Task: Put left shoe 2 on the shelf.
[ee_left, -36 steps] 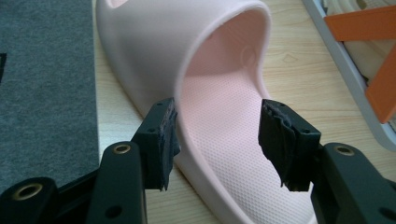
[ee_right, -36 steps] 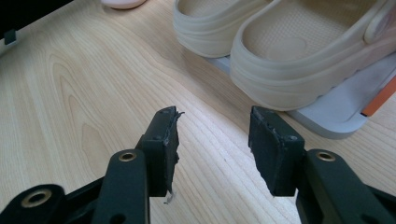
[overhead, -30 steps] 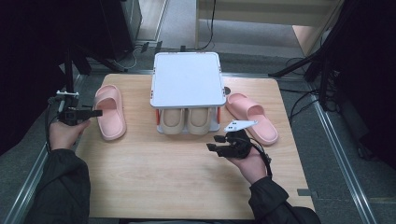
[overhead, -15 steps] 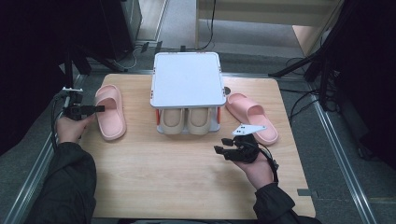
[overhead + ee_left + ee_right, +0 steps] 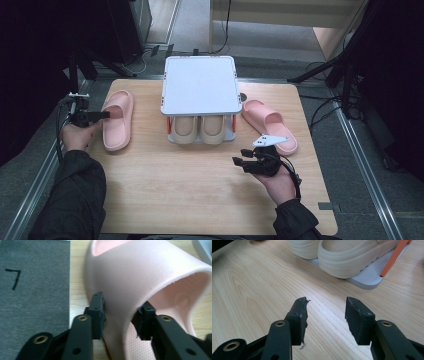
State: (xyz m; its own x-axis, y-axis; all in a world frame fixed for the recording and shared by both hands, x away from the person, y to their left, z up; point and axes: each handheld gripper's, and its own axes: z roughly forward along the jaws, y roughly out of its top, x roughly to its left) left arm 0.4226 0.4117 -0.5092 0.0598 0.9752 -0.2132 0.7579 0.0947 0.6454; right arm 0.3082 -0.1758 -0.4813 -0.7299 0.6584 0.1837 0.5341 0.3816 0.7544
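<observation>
We note the left gripper [image 5: 121, 315] has just closed on the soft pink foam slipper's [image 5: 118, 120] strap, near the wooden tabletop's [image 5: 190, 190] left edge; the right gripper [image 5: 325, 315] hangs spread over bare wood.

my left gripper [image 5: 121, 315] is out at my left side, level, jaws just closed in and now clamped on something, while my right gripper [image 5: 325, 315] sits lower with its jaws gaping apart, hand [image 5: 280, 182] tucked under it, both sleeves dark.

1. I can't see the beige shoes [image 5: 199, 131] whole: the white shelf top [image 5: 200, 85] covers all but their ends.
2. Near the table's left edge, my left gripper [image 5: 122, 315] hides part of the pink slipper's strap [image 5: 140, 277].
3. The slipper's heel runs off the frame.
</observation>
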